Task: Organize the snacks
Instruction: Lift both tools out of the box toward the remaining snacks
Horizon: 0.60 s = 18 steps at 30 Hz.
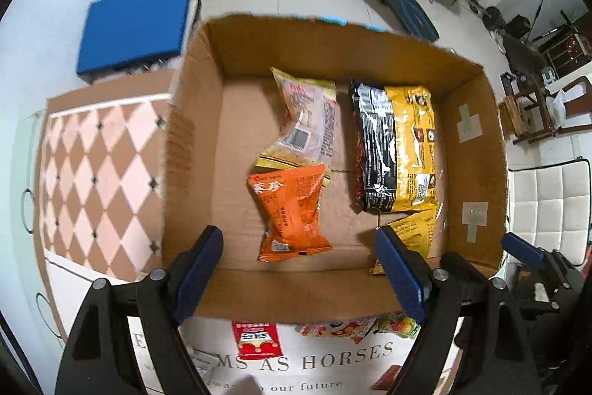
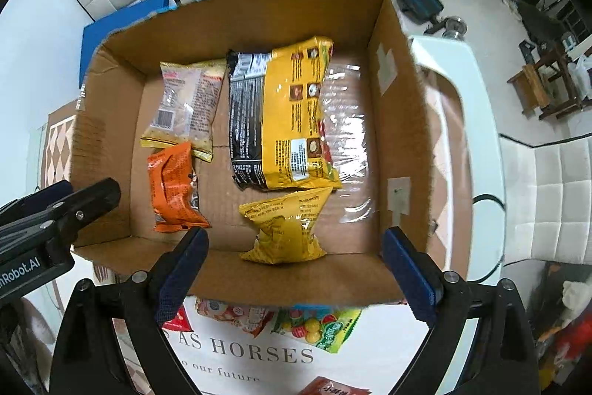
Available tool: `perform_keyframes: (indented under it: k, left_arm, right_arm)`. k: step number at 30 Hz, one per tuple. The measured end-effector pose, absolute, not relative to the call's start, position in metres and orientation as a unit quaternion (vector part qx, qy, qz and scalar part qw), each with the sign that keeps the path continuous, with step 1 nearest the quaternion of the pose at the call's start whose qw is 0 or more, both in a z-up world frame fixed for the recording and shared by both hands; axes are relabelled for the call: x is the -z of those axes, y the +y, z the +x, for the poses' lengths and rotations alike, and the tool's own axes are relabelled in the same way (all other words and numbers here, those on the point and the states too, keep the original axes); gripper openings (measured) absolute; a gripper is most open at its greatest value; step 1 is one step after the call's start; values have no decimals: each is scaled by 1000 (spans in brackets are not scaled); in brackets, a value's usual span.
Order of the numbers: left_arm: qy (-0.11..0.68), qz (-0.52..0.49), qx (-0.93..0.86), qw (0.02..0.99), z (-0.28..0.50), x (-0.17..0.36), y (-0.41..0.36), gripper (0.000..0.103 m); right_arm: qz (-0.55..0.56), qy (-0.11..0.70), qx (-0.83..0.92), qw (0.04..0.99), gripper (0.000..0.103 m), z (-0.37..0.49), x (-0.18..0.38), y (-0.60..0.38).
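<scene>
An open cardboard box [image 1: 296,291] [image 2: 296,280] holds several snack packs. In the left wrist view an orange packet [image 1: 292,213] lies below a pale yellow packet [image 1: 307,121]. A large black and yellow pack [image 1: 399,147] lies to their right. A small yellow packet [image 1: 414,232] is partly hidden by a finger. My left gripper [image 1: 299,234] hangs open above the orange packet, holding nothing. My right gripper [image 2: 296,234] hangs open above the small yellow packet [image 2: 285,232], apart from it. The orange packet [image 2: 174,187] and large pack [image 2: 285,113] also show there.
Loose snacks lie on the white lettered table in front of the box: a red packet [image 1: 255,339] and a green gumball bag [image 2: 322,324]. A checkered mat [image 1: 96,180] lies left of the box, with a blue pad [image 1: 137,24] behind. A white chair [image 2: 555,195] stands at the right.
</scene>
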<state>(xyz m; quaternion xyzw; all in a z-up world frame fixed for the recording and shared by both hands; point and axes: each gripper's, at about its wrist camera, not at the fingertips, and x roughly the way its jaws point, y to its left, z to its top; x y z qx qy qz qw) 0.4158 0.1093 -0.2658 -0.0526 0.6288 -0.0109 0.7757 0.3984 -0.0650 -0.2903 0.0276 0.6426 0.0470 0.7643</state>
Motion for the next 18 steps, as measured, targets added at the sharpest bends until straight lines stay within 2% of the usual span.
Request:
perform_keyframes:
  k: [18]
  left_arm:
    - [531,-39,-12,847,313,188,101,84]
  right_arm:
    - [23,559,-74,826,97,306,197,-79]
